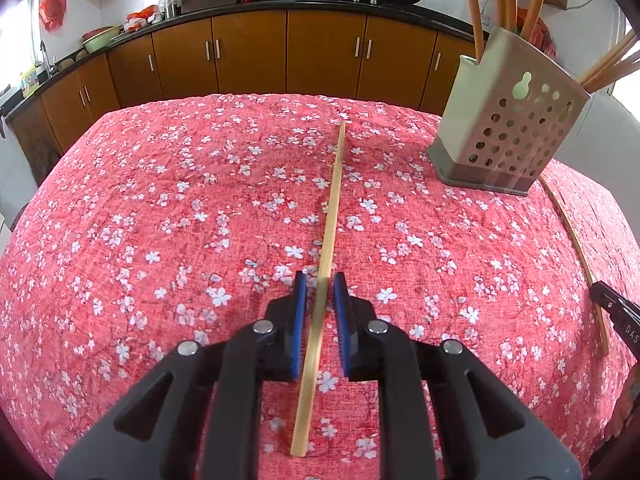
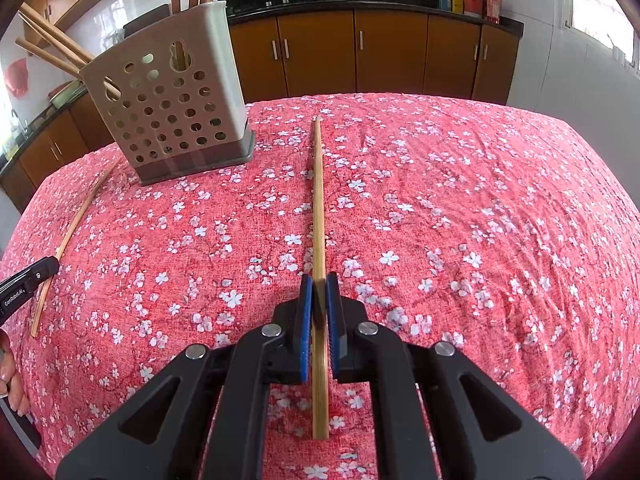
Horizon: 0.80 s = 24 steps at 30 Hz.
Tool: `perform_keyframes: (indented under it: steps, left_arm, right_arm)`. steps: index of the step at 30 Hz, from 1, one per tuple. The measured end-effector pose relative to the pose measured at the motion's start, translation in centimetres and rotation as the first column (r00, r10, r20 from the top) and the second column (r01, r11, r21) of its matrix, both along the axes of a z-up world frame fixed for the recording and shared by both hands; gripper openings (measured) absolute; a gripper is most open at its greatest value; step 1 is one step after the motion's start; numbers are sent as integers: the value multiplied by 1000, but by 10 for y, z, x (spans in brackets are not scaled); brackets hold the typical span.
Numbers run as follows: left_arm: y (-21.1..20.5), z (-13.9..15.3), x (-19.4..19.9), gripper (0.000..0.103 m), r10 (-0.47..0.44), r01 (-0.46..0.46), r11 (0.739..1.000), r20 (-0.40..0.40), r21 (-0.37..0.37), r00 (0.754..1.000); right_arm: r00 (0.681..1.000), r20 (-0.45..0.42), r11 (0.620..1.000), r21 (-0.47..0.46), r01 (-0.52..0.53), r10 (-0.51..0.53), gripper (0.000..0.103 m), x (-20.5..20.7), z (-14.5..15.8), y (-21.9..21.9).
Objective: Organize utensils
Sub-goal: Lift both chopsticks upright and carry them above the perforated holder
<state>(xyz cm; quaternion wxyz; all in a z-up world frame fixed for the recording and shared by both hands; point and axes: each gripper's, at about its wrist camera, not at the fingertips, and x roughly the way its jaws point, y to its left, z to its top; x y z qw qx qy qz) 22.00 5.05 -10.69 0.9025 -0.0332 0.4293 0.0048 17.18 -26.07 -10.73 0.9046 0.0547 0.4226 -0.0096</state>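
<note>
While each hand-held gripper (image 1: 320, 280) (image 2: 319, 282) straddles a chopstick (image 1: 332, 208) (image 2: 318, 208) — right clamped, left slack — the holder (image 1: 508, 120) stands near.

my fingers (image 1: 300, 320): matt black plastic, ribbed blue pads
chopstick (image 1: 330, 216): pale matt wood
holder (image 1: 516, 120): smooth grey perforated plastic
tablecloth (image 1: 160, 220): rough red floral cloth
cabinets (image 1: 248, 52): glossy brown wood

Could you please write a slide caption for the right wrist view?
Right gripper shut on a chopstick above the floral tablecloth, perforated utensil holder at left.
</note>
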Motion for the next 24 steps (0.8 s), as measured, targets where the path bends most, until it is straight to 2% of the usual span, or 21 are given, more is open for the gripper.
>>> perform_keyframes:
  steps: [12, 14, 17, 24]
  left_arm:
    - [3, 1, -1, 16, 9, -9, 999, 2, -32, 1000]
    - [0, 2, -1, 16, -5, 5, 1000, -2, -4, 1000]
    - [-9, 2, -2, 16, -43, 44, 996, -9, 78, 999]
    - [-11, 1, -5, 16, -62, 63, 994, -11, 93, 998]
  right_arm:
    - [1000, 0, 1000, 3, 0, 0, 8, 1, 1, -1]
    - [1000, 0, 1000, 4, 0, 0, 8, 0, 1, 0]
    - [1000, 0, 1000, 8, -6, 6, 8, -3, 1, 0]
    - [1000, 0, 1000, 17, -7, 7, 8, -6, 2, 0]
